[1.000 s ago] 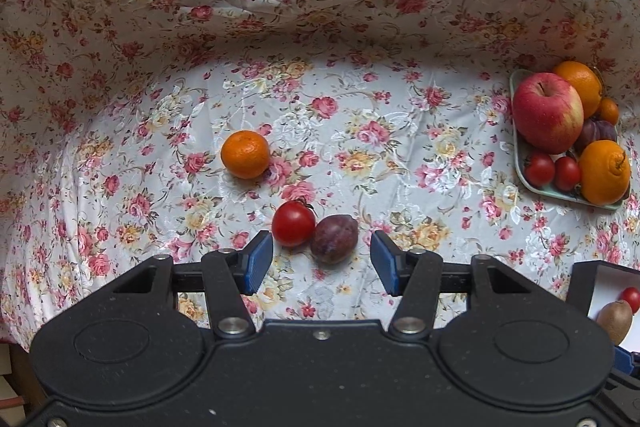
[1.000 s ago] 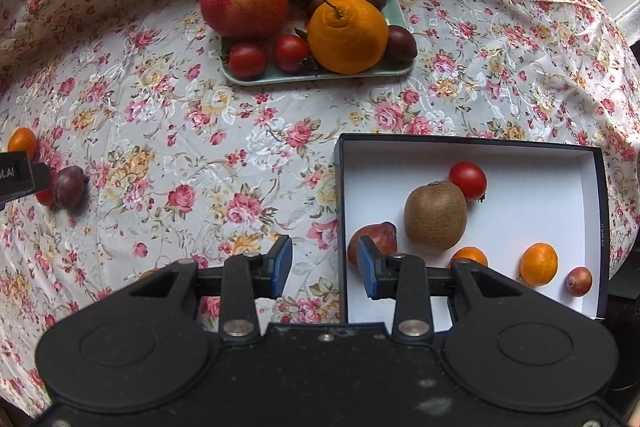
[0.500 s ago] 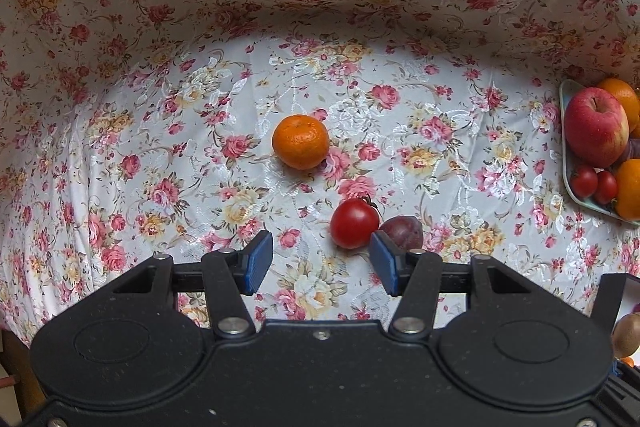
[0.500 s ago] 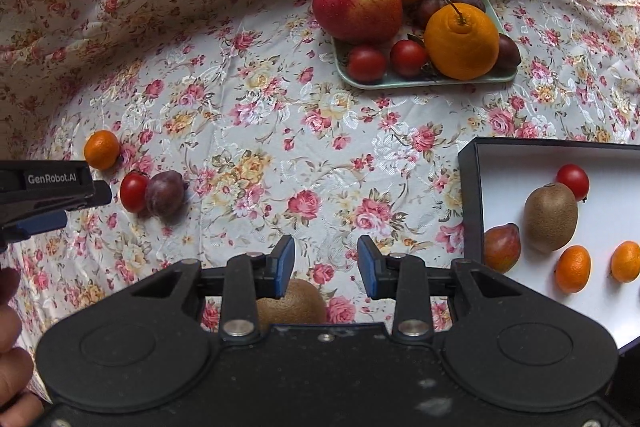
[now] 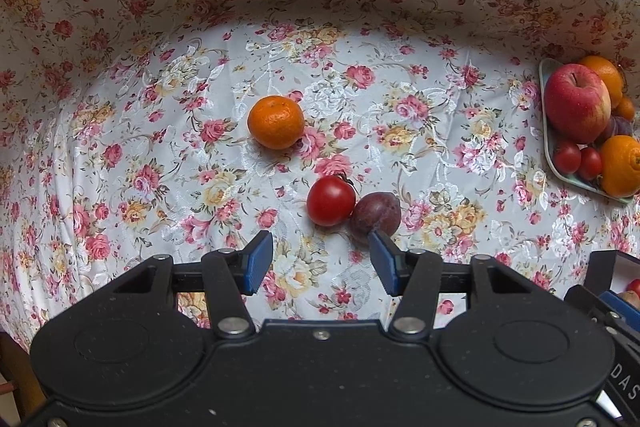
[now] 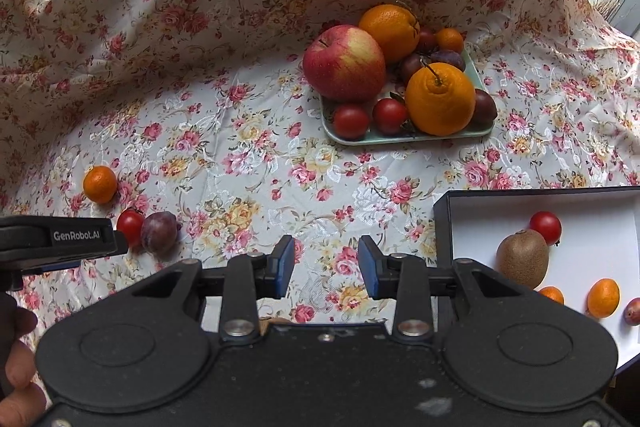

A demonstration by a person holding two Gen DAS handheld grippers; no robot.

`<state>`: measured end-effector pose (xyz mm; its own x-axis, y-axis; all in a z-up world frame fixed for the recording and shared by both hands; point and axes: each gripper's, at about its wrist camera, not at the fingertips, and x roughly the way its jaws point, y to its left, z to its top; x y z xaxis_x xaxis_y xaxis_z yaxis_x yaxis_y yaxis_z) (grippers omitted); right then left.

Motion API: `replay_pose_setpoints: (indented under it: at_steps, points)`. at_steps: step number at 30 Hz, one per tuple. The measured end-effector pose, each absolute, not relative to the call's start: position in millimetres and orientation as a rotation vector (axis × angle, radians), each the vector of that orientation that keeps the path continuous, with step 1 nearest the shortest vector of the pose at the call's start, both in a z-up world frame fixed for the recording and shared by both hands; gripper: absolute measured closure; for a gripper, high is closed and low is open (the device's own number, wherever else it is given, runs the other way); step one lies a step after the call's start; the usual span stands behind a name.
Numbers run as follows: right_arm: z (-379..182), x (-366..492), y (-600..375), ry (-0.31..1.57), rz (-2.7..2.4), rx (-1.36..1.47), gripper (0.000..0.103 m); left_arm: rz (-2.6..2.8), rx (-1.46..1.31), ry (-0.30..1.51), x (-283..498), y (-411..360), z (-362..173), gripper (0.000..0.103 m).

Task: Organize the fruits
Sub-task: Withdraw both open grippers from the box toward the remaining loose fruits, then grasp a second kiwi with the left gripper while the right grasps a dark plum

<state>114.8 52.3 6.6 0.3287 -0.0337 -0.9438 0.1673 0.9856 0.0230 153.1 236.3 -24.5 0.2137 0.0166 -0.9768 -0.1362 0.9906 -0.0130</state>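
Both grippers empty: left gripper (image 5: pixel 320 259) gapes just short of the tomato (image 5: pixel 331 201); right gripper (image 6: pixel 326 261), jaws just widened, hovers well right of it.

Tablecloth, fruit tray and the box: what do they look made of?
Tablecloth: woven fabric with a satin sheen, judging by creases and glossy highlights. Fruit tray: pale green, smooth, glossy, plastic or glazed ceramic. Box: probably cardboard, with thin matte black walls and a white inside.

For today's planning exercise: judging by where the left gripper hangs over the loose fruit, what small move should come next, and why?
Probably lower the open left gripper around the tomato. Its jaws are empty, and the tomato lies just ahead, touching the plum.
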Motion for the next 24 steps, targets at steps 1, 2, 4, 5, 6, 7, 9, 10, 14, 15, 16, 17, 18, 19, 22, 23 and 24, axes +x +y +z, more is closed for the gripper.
replay_pose_setpoints:
  at_steps: [1, 2, 4, 5, 6, 7, 9, 10, 14, 15, 16, 17, 18, 19, 22, 23, 24]
  points:
    - [7, 115, 53, 1.241, -0.113, 0.121, 0.066, 0.104, -0.097, 1.352, 152, 235, -24, 0.043]
    - [8, 116, 53, 1.263, -0.085, 0.116, 0.066, 0.101, -0.09, 1.352, 150, 233, -24, 0.044]
    - [9, 117, 56, 1.298, -0.054, 0.103, 0.066, 0.093, -0.074, 1.352, 145, 230, -24, 0.043]
    - [9, 117, 55, 1.305, -0.055, 0.101, 0.066, 0.09, -0.068, 1.351, 143, 228, -23, 0.043]
    - [10, 118, 55, 1.312, -0.058, 0.104, 0.066, 0.085, -0.063, 1.352, 140, 226, -23, 0.043]
    - [10, 118, 53, 1.315, -0.051, 0.113, 0.066, 0.078, -0.06, 1.353, 136, 224, -22, 0.044]
    - [11, 118, 47, 1.317, -0.025, 0.141, 0.066, 0.06, -0.061, 1.355, 129, 219, -22, 0.044]
    - [12, 119, 43, 1.319, -0.024, 0.165, 0.066, 0.049, -0.058, 1.357, 125, 215, -22, 0.044]
    - [16, 121, 28, 1.337, -0.058, 0.225, 0.066, 0.019, -0.038, 1.36, 108, 196, -22, 0.044]
    - [18, 121, 25, 1.334, -0.051, 0.227, 0.066, 0.007, -0.033, 1.359, 104, 191, -22, 0.044]
    - [19, 121, 24, 1.328, -0.05, 0.225, 0.066, -0.011, -0.027, 1.361, 98, 185, -22, 0.044]
    - [21, 120, 22, 1.326, -0.059, 0.223, 0.066, -0.029, -0.024, 1.364, 93, 179, -23, 0.044]
    - [22, 119, 20, 1.323, -0.072, 0.22, 0.066, -0.051, -0.027, 1.365, 89, 174, -23, 0.044]
    - [23, 118, 18, 1.322, -0.077, 0.219, 0.066, -0.074, -0.034, 1.367, 86, 168, -23, 0.044]
    - [25, 115, 10, 1.307, -0.093, 0.251, 0.066, -0.128, -0.044, 1.375, 80, 154, -23, 0.044]
    - [26, 114, 6, 1.3, -0.107, 0.263, 0.066, -0.147, -0.039, 1.375, 78, 147, -23, 0.044]
    - [26, 113, 1, 1.292, -0.125, 0.273, 0.066, -0.161, -0.032, 1.374, 77, 141, -23, 0.044]
